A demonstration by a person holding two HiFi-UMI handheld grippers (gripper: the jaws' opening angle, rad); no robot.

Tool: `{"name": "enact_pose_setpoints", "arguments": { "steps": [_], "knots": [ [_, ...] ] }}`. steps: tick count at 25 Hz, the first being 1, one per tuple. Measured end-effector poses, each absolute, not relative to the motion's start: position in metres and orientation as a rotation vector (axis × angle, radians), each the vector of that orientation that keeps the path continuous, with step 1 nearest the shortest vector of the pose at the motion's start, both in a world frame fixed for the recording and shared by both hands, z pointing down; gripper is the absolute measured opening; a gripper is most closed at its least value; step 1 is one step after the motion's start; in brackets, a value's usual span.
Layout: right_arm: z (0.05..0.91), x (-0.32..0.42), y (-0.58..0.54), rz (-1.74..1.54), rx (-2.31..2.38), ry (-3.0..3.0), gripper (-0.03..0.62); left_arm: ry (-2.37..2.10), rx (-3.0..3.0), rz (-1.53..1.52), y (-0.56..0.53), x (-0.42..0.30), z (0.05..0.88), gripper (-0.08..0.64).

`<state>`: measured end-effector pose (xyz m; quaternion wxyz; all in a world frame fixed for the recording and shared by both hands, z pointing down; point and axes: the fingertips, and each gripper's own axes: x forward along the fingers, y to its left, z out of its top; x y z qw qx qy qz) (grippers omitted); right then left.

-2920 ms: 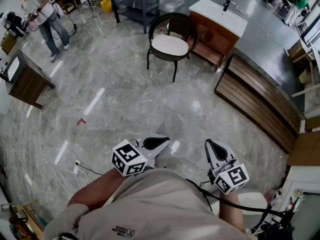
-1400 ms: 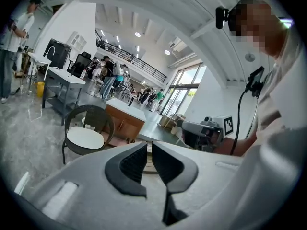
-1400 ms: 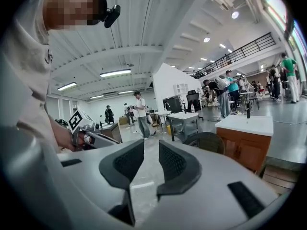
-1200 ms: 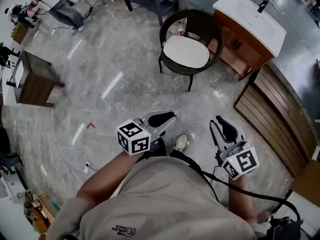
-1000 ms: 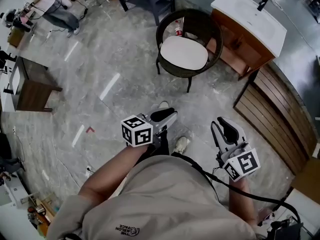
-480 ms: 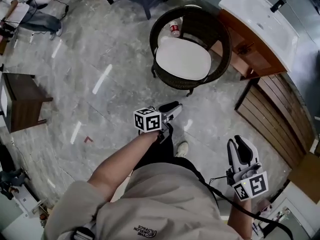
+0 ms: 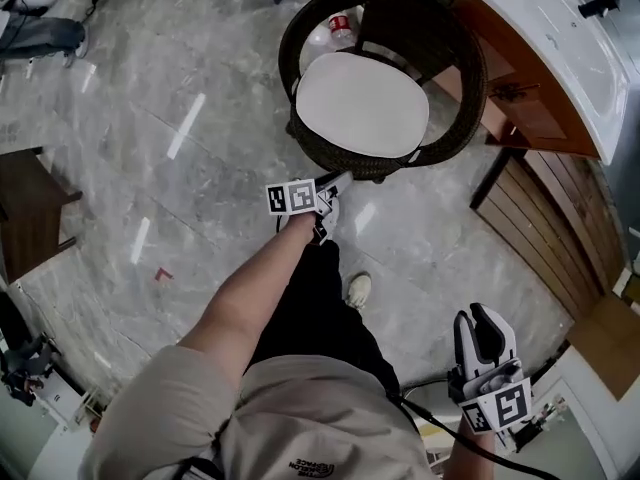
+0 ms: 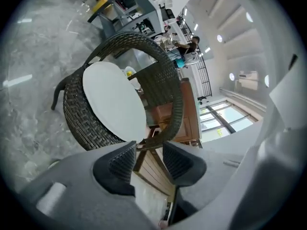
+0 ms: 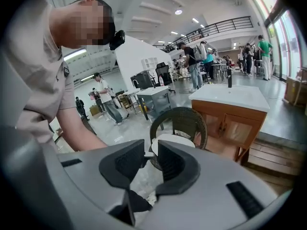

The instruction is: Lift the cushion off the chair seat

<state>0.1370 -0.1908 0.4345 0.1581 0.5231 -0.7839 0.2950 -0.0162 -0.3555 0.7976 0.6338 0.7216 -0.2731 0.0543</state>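
A white oval cushion lies flat on the seat of a dark wicker chair. My left gripper reaches out at the chair's near rim, just short of the cushion. Its jaws are opening, with nothing between them. In the left gripper view the cushion fills the space ahead of the left gripper, above the chair's woven side. My right gripper hangs back at the lower right, far from the chair, jaws a little apart and empty. The right gripper view shows the chair and cushion beyond the right gripper.
A wooden cabinet with a white top stands right of the chair. Wooden slats run below it. A bottle lies behind the chair. A dark table is at the left edge. The person's shoe is on the marble floor.
The person has walked up to the chair, which now looks larger. My left gripper has stretched forward and down to the chair's near rim. The right gripper has dropped back to the lower right.
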Motion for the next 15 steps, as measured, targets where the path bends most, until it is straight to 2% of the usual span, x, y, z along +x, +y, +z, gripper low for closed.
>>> {"name": "enact_pose_setpoints", "arguments": {
  "steps": [9,15],
  "knots": [
    [0.492,0.149,-0.197,0.973,1.467,-2.107,0.097,-0.691,1.461,0.104,-0.402,-0.003,0.91,0.172],
    [0.508,0.158,-0.202,1.017,1.464,-2.075,0.094,-0.745,1.351,0.081,-0.417,-0.004,0.948,0.173]
  ]
}}
